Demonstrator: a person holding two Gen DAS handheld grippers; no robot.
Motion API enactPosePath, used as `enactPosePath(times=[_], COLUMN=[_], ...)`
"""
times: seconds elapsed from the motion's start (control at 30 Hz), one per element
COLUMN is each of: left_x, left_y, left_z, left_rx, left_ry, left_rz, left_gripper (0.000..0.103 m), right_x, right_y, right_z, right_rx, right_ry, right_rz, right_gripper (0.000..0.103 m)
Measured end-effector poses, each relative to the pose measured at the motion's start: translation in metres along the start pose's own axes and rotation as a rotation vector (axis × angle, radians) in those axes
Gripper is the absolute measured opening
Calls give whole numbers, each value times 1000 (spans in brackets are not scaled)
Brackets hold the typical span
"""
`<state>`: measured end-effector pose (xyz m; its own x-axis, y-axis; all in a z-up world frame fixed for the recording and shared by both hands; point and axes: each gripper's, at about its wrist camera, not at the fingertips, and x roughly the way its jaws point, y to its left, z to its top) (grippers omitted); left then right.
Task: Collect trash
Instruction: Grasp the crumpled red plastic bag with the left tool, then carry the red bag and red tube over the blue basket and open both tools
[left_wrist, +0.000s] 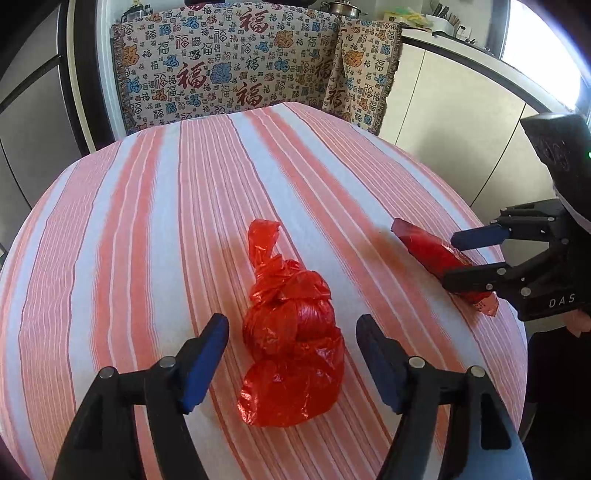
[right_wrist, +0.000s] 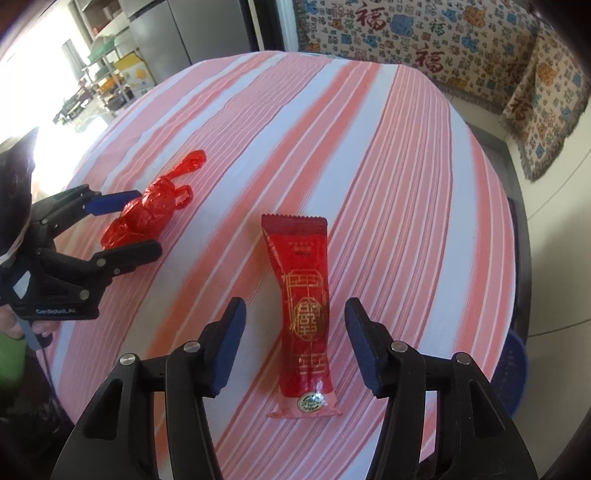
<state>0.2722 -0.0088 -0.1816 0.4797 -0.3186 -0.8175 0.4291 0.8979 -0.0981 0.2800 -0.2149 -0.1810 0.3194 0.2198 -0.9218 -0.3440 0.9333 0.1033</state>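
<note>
A knotted red plastic bag (left_wrist: 291, 343) lies on the striped tablecloth (left_wrist: 147, 221). My left gripper (left_wrist: 291, 328) is open, its fingers on either side of the bag and apart from it. A red snack wrapper (right_wrist: 304, 306) with gold print lies flat on the cloth. My right gripper (right_wrist: 295, 317) is open, its fingers on either side of the wrapper without touching it. The right gripper (left_wrist: 458, 258) also shows in the left wrist view, around the wrapper (left_wrist: 432, 251). The left gripper (right_wrist: 144, 225) and the bag (right_wrist: 147, 214) show in the right wrist view.
The round table's edge (right_wrist: 517, 258) curves off at right. A chair with a patterned cover (left_wrist: 240, 66) stands behind the table. White cabinets (left_wrist: 461, 92) stand at back right; shelves with boxes (right_wrist: 122, 70) at back left. A blue basket (right_wrist: 515, 369) sits on the floor.
</note>
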Motion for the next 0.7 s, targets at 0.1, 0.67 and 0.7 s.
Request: enactPosePath(times=[0.1,0.67,0.7], left_x=[4,-9,-6], left_y=[-3,-149,-165], left_z=[3,44,49], left_rx=[15,143,160], left_ry=[2,-86,-86], left_rz=[25,-172,-194], left_gripper=[69,43,42], right_x=[7,-112,-120], right_y=[0,-120,-133], right_z=[2,-101,-112], right_rx=[9,389,415], right_ry=[27,-232,-242], right_rz=[-9,30,11], right_gripper=[20,11,11])
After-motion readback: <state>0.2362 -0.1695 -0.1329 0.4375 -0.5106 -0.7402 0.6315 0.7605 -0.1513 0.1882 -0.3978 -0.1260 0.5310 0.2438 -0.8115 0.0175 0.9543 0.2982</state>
